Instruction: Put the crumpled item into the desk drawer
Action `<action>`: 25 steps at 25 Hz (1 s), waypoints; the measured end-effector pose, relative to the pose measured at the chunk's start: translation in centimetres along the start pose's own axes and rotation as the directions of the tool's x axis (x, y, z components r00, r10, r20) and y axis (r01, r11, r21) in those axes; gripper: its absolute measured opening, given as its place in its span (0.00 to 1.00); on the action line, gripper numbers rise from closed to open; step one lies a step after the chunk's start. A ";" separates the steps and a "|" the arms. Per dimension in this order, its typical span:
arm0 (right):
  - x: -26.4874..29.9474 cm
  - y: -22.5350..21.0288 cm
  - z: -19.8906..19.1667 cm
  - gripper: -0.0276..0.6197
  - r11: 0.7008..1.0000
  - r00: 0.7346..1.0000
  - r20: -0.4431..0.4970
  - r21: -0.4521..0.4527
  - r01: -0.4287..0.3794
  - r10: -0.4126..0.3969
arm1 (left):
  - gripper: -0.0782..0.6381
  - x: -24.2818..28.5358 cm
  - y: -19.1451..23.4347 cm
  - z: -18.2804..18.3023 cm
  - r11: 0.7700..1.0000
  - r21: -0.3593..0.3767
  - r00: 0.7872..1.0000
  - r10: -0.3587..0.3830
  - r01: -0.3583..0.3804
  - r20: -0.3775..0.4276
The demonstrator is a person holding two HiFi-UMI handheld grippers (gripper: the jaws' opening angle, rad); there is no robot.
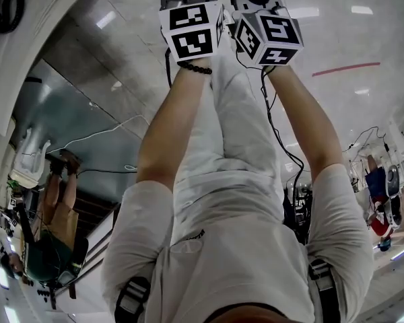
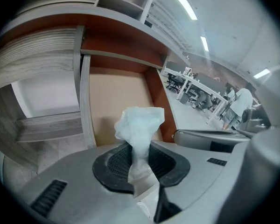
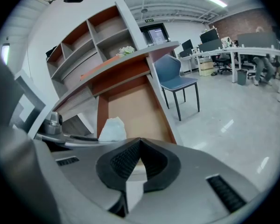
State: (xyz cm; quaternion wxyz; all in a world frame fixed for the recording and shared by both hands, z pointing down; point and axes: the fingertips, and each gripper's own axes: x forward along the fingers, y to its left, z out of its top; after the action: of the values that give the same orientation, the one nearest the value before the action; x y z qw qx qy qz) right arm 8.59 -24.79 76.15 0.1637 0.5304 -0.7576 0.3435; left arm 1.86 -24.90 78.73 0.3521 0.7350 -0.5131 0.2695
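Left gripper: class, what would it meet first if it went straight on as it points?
Likely the tan floor of the open desk drawer, straight beyond the crumpled item pinched in the left gripper, though depth is unclear.

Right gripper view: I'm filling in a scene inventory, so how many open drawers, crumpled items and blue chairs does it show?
open drawer: 1
crumpled item: 1
blue chair: 1
Total: 3
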 end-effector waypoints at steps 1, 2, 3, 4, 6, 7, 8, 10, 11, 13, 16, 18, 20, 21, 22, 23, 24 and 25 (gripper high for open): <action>0.0 0.1 0.1 0.04 1.000 1.000 -0.002 -0.004 -0.005 0.005 | 0.22 0.1 0.0 -0.1 1.000 0.001 1.000 0.001 -0.001 -0.005; 0.1 0.2 0.1 0.04 1.000 1.000 -0.003 -0.007 -0.009 0.009 | 0.22 0.1 0.0 -0.1 1.000 0.001 1.000 0.002 -0.002 -0.006; 0.2 0.3 0.1 0.04 1.000 1.000 -0.005 -0.010 -0.013 0.013 | 0.22 0.1 0.1 0.0 1.000 0.001 1.000 0.004 -0.004 -0.004; 0.2 0.3 0.1 0.04 1.000 1.000 -0.007 -0.012 -0.015 0.015 | 0.22 0.1 0.1 0.1 1.000 -0.001 1.000 0.005 -0.005 -0.001; 0.3 0.4 0.1 0.04 1.000 1.000 -0.010 -0.013 -0.018 0.018 | 0.22 0.1 0.1 0.2 1.000 -0.004 1.000 0.005 -0.005 0.001; 0.3 0.5 0.1 0.04 1.000 1.000 -0.011 -0.012 -0.018 0.018 | 0.22 0.1 0.1 0.3 1.000 -0.003 1.000 0.004 -0.004 0.003; 0.2 0.5 0.1 0.04 1.000 1.000 -0.011 -0.011 -0.019 0.019 | 0.22 0.0 0.1 0.4 1.000 -0.002 1.000 0.003 -0.003 0.006; 0.3 0.5 0.2 0.04 1.000 1.000 -0.012 -0.007 -0.020 0.020 | 0.22 0.0 0.0 0.6 1.000 -0.001 1.000 0.003 -0.003 0.016; 0.3 0.5 0.2 0.04 1.000 1.000 -0.013 -0.006 -0.020 0.020 | 0.23 0.0 0.0 0.7 1.000 0.000 1.000 0.002 -0.002 0.020; 0.5 0.5 0.2 0.04 1.000 1.000 -0.012 -0.005 -0.020 0.020 | 0.23 0.1 0.1 0.7 1.000 0.001 1.000 0.000 0.000 0.024; 0.5 0.6 -0.1 0.04 1.000 1.000 -0.009 -0.002 -0.019 0.019 | 0.23 0.1 0.3 0.3 1.000 -0.002 1.000 -0.006 0.006 0.021; 0.5 0.8 -0.1 0.04 1.000 1.000 -0.008 0.000 -0.018 0.018 | 0.23 0.0 0.5 0.2 1.000 -0.009 1.000 -0.007 0.007 0.022; 0.7 0.8 -0.1 0.04 1.000 1.000 -0.008 -0.001 -0.016 0.016 | 0.24 0.1 0.7 0.3 1.000 -0.014 1.000 -0.008 0.008 0.022; 0.8 0.8 -0.1 0.04 1.000 1.000 -0.009 -0.002 -0.016 0.016 | 0.24 0.2 0.8 0.3 1.000 -0.015 1.000 -0.008 0.009 0.022; 0.9 0.8 -0.1 0.04 1.000 1.000 -0.009 -0.001 -0.016 0.016 | 0.25 0.3 0.8 0.3 1.000 -0.017 1.000 -0.008 0.009 0.021; 0.9 0.8 -0.2 0.04 1.000 1.000 -0.010 0.000 -0.017 0.017 | 0.25 0.4 0.9 0.3 1.000 -0.018 1.000 -0.008 0.009 0.019; 0.9 0.8 -0.2 0.04 1.000 1.000 -0.010 0.001 -0.017 0.017 | 0.26 0.4 0.9 0.3 1.000 -0.021 1.000 -0.009 0.009 0.017; 0.9 0.8 -0.2 0.04 1.000 1.000 -0.009 0.002 -0.017 0.017 | 0.26 0.4 0.8 0.2 1.000 -0.026 1.000 -0.011 0.011 0.015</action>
State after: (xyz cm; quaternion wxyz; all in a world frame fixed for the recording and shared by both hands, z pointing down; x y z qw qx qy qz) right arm 7.53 -25.11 76.57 0.1637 0.5223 -0.7611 0.3481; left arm 1.21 -25.50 79.09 0.3591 0.7352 -0.5151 0.2552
